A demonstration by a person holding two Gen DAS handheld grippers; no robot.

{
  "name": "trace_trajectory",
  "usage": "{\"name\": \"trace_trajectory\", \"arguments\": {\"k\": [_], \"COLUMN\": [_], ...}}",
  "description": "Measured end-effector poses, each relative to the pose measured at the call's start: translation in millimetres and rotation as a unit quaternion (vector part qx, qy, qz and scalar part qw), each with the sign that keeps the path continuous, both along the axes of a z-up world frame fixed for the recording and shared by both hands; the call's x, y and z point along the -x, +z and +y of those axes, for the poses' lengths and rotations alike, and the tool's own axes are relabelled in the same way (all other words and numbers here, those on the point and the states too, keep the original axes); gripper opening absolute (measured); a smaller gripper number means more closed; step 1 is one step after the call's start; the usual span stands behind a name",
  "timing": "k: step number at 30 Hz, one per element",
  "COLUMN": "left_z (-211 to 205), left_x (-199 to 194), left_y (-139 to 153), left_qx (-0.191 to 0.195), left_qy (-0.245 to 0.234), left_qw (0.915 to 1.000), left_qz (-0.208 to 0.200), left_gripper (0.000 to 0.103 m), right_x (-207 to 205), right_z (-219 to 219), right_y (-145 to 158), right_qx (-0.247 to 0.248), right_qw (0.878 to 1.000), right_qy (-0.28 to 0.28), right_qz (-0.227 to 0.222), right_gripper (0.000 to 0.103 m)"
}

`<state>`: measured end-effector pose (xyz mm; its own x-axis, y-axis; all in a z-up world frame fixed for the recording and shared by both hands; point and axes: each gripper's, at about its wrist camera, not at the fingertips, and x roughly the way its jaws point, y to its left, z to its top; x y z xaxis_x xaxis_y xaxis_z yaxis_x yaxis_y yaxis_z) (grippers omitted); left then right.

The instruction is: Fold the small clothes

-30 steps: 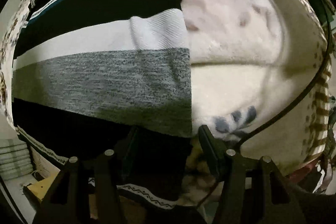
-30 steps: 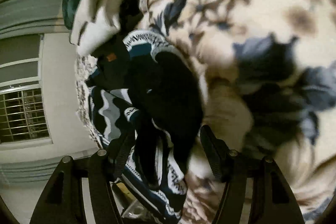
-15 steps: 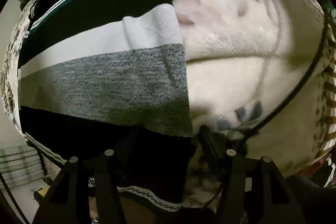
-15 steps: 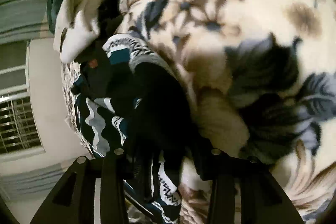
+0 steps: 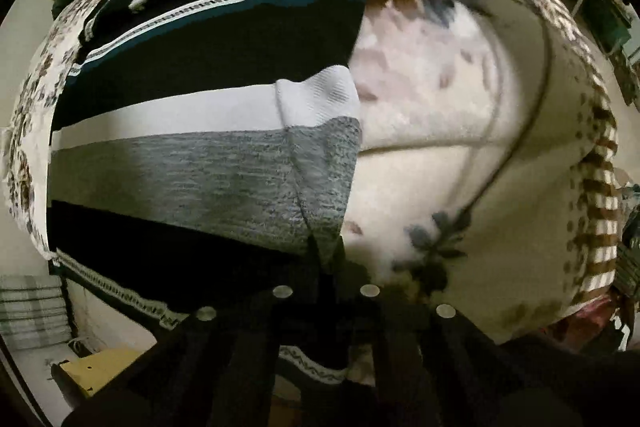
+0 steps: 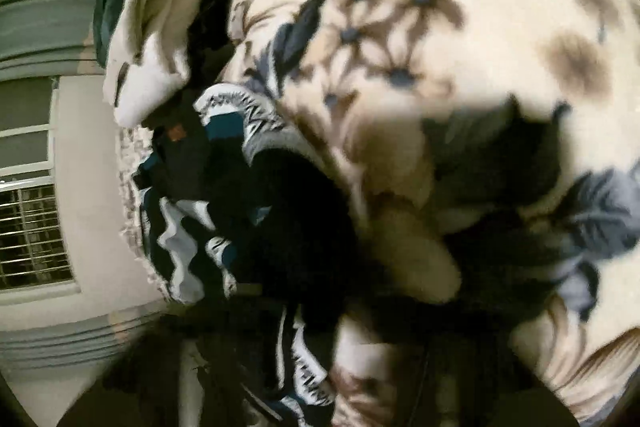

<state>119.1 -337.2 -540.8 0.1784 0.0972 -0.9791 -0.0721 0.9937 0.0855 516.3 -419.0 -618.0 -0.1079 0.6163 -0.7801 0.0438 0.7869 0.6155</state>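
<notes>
While the striped garment (image 5: 208, 163) lies spread flat on the floral blanket (image 5: 460, 131), its bands run across it in order: black with a teal and white patterned trim at the far end, then white, then heathered grey, then black again with a second patterned trim at the near end; one straight side edge of the garment runs up the middle of the left wrist view, with bare blanket beyond it; a seam or crease crosses the white and grey bands close to that edge. The left gripper (image 5: 326, 291) has just closed; its fingers stand together, clamped on the near black portion of the garment at that side edge, and the cloth rises slightly into the pinch. The right gripper (image 6: 316, 323) has likewise just been closing; its fingers are blurred and dark, but bunched black and patterned cloth of the garment (image 6: 280, 211) sits between them. A cream garment (image 6: 160, 39) lies heaped beyond, at the blanket's edge.
</notes>
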Motion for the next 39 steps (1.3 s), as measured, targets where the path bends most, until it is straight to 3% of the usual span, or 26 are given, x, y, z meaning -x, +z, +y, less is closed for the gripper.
{"name": "trace_trajectory", "arguments": {"k": [4, 8, 12, 16, 17, 19, 21, 30, 34, 39], "left_z": [-5, -3, 9, 18, 28, 34, 40, 117, 163, 232], "left_x": [7, 13, 22, 26, 28, 28, 28, 24, 27, 39], "left_y": [4, 6, 9, 15, 24, 32, 38, 79, 93, 96], "left_qx": [-0.004, -0.005, -0.004, 0.000, 0.002, 0.006, 0.011, 0.039, 0.052, 0.100], "left_qy": [-0.005, -0.008, 0.001, 0.011, 0.013, 0.016, 0.025, 0.099, 0.127, 0.170], "left_qw": [1.0000, 1.0000, 0.9999, 0.9998, 0.9998, 0.9997, 0.9994, 0.9931, 0.9883, 0.9775], "left_qz": [-0.001, -0.004, -0.010, -0.016, -0.017, -0.019, -0.022, -0.051, -0.067, -0.073], "left_gripper": [0.002, 0.002, 0.002, 0.002, 0.002, 0.002, 0.002, 0.002, 0.002, 0.002], "right_x": [-4, -12, -10, -13, -14, -14, -14, -10, -8, -3], "right_z": [-3, -14, -4, 3, 3, 2, 4, 37, 73, 142], "right_y": [6, 7, 9, 6, 3, -2, 1, 69, 112, 158], "right_qx": [0.033, 0.051, 0.059, 0.066, 0.059, 0.054, 0.049, 0.063, 0.064, 0.070], "right_qw": [0.999, 0.998, 0.998, 0.998, 0.998, 0.998, 0.998, 0.998, 0.997, 0.994], "right_qy": [-0.014, -0.047, -0.020, 0.012, 0.009, 0.002, -0.004, 0.025, 0.041, 0.062], "right_qz": [-0.012, 0.005, 0.002, 0.014, 0.024, 0.038, 0.037, -0.012, -0.029, -0.053], "right_gripper": [0.008, 0.008, 0.010, 0.034, 0.034, 0.034, 0.011, 0.009, 0.009, 0.009]}}
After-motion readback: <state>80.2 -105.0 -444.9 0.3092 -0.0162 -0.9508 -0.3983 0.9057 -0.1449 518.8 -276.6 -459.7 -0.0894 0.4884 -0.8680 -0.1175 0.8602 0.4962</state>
